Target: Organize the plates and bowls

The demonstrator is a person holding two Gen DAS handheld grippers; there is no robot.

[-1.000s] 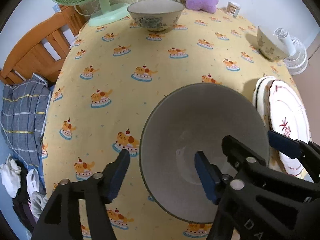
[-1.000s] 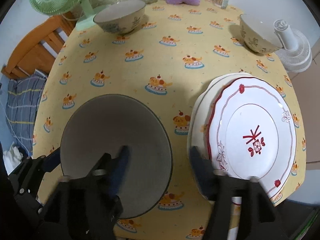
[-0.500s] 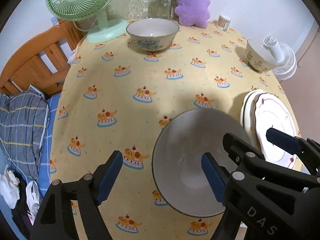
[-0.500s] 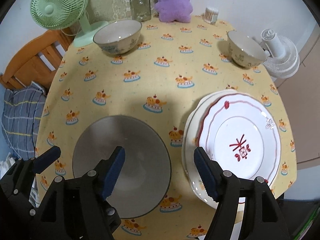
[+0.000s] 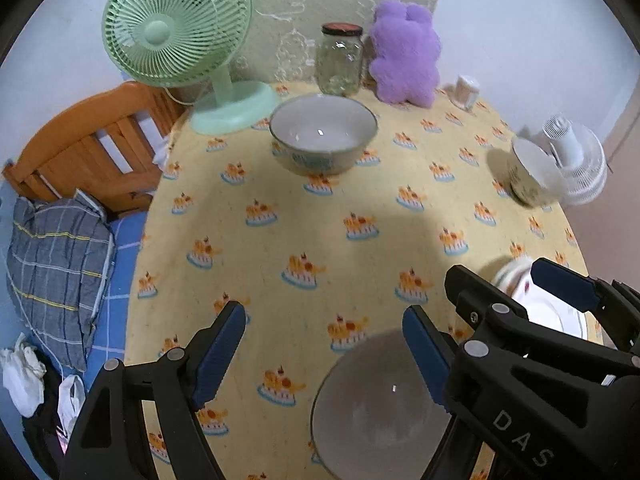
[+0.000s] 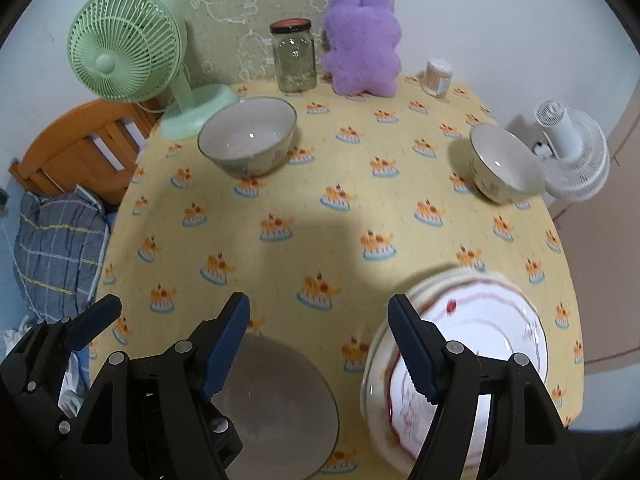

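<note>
A round table (image 6: 320,240) under a yellow cloth printed with small cartoon cakes.

At the far edge stand a green desk fan (image 6: 132,64), a glass jar (image 6: 294,58), a purple plush toy (image 6: 362,46) and a small tub of cotton swabs (image 6: 438,78). A patterned bowl (image 6: 248,142) sits near the green desk fan; a smaller bowl (image 6: 506,170) is just beside a white fan (image 6: 576,160). Nearest the cameras rest a grey bowl (image 6: 280,408) and stacked plates (image 6: 480,344), red-trimmed on top.
</note>
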